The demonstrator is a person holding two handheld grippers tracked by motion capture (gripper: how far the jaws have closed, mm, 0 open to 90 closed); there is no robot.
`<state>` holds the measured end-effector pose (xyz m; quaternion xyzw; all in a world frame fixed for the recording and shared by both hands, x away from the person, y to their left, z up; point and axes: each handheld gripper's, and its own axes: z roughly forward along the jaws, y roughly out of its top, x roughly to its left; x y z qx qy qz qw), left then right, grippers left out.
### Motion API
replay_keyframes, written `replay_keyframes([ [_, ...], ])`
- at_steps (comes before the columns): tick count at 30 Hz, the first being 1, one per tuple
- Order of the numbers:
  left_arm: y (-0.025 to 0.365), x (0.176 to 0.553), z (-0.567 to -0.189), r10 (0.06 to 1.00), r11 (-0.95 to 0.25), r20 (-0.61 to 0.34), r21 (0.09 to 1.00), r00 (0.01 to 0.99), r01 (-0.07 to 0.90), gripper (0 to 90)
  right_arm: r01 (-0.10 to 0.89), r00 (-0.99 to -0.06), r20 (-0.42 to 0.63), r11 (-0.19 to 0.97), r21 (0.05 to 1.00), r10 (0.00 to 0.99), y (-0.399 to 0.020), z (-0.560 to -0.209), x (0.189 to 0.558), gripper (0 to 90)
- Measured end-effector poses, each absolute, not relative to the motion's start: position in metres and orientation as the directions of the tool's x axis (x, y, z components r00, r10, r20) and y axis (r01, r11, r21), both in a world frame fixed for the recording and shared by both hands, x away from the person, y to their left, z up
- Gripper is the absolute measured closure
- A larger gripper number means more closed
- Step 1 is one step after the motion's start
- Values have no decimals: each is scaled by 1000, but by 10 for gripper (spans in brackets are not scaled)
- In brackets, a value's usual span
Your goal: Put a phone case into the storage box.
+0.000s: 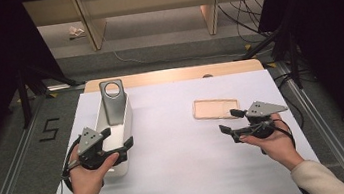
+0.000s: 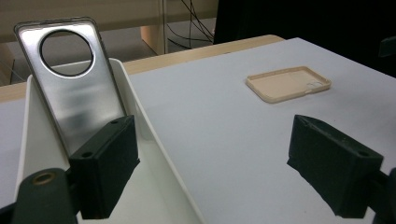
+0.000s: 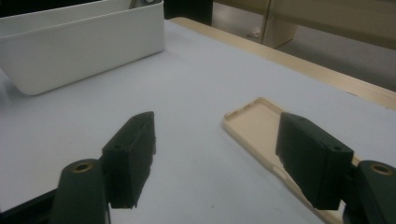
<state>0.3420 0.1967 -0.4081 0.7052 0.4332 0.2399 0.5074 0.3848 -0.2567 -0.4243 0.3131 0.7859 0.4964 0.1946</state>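
Over on the left, I'm holding my left gripper (image 1: 115,140) above the near end of the white bin (image 1: 124,121), jaws standing wide with nothing between them; one pad is hanging inside the bin, the other out over the white sheet (image 1: 177,152); leaning up against the bin's far end is a silver phone back plate (image 1: 111,102), upright and tilted, brushed metal with a big round cut-out near its top. Moving across, the middle of the sheet is lying bare, the wooden table edge (image 1: 172,75) showing beyond it; nothing is standing between the bin and the case. On the right, the beige phone case (image 1: 216,108) is lying flat, open side up, shallow rim all round, rounded corners; my right gripper (image 1: 228,121) is hovering just beside its near edge, jaws apart and gripping nothing, one pad over the case's rim.
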Motion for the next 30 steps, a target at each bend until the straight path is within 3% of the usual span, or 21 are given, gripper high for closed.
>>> replay_keyframes([
  [11, 197, 343, -409, 856, -108, -101, 924, 508, 367, 154, 304, -725, 1, 320, 897, 688, -252, -426, 387, 409],
  [23, 197, 344, -410, 853, -114, -100, 922, 512, 370, 154, 380, -703, 22, 349, 857, 711, -237, -427, 412, 893],
  [30, 197, 344, -410, 852, -113, -102, 922, 513, 371, 154, 439, -666, 17, 373, 818, 746, -215, -431, 439, 900],
])
